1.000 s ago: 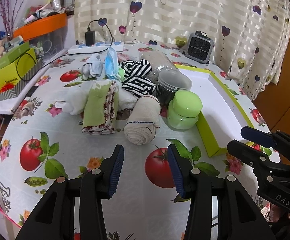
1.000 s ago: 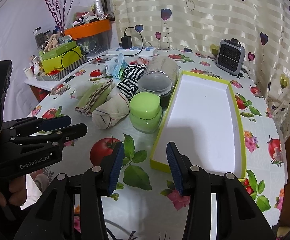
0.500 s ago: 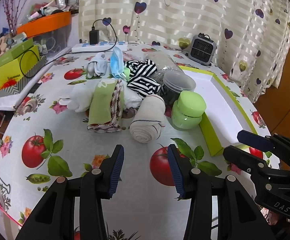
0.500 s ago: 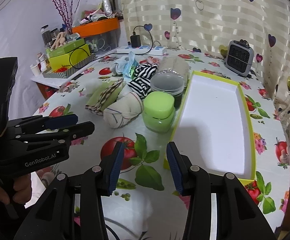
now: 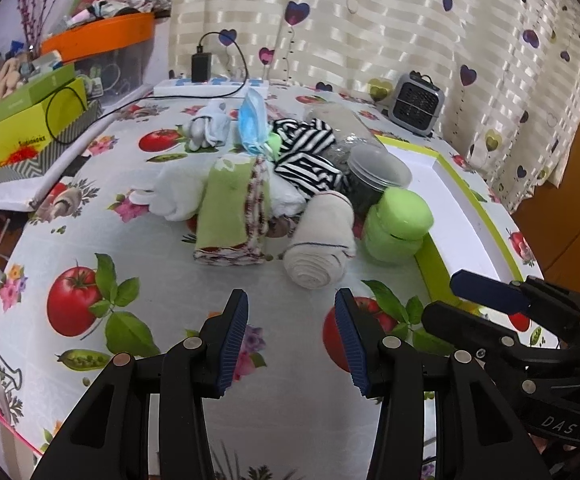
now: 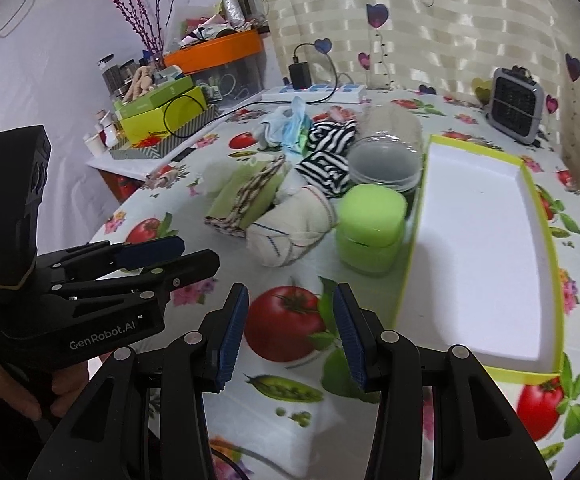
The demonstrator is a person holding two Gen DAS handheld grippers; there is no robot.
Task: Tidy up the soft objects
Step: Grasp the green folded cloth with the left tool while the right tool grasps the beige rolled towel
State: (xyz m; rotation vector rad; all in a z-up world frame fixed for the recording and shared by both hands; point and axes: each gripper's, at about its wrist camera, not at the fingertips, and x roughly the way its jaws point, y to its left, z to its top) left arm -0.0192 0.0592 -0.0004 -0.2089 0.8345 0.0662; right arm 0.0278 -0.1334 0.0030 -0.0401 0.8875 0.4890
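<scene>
A pile of soft things lies mid-table: a rolled cream cloth [image 5: 320,240] [image 6: 290,228], a folded green cloth [image 5: 232,212] [image 6: 246,196], a black-and-white striped cloth [image 5: 310,160] [image 6: 328,160], a white cloth [image 5: 178,192], a blue face mask [image 5: 252,120] and a pale sock [image 5: 208,126]. A white tray with a green rim [image 5: 450,208] [image 6: 482,248] lies to the right. My left gripper [image 5: 292,338] is open and empty, short of the rolled cloth. My right gripper [image 6: 290,330] is open and empty over the table near the tray's front left corner.
A green-lidded jar [image 5: 398,224] [image 6: 370,232] and a clear plastic jar [image 5: 374,172] stand between the pile and the tray. A small grey heater [image 5: 416,104], a power strip [image 5: 210,84] and stacked boxes [image 5: 30,120] line the back and left.
Both grippers have drifted a little closer to the pile and leftward. Jaws stay open. Nothing on the table has moved.
</scene>
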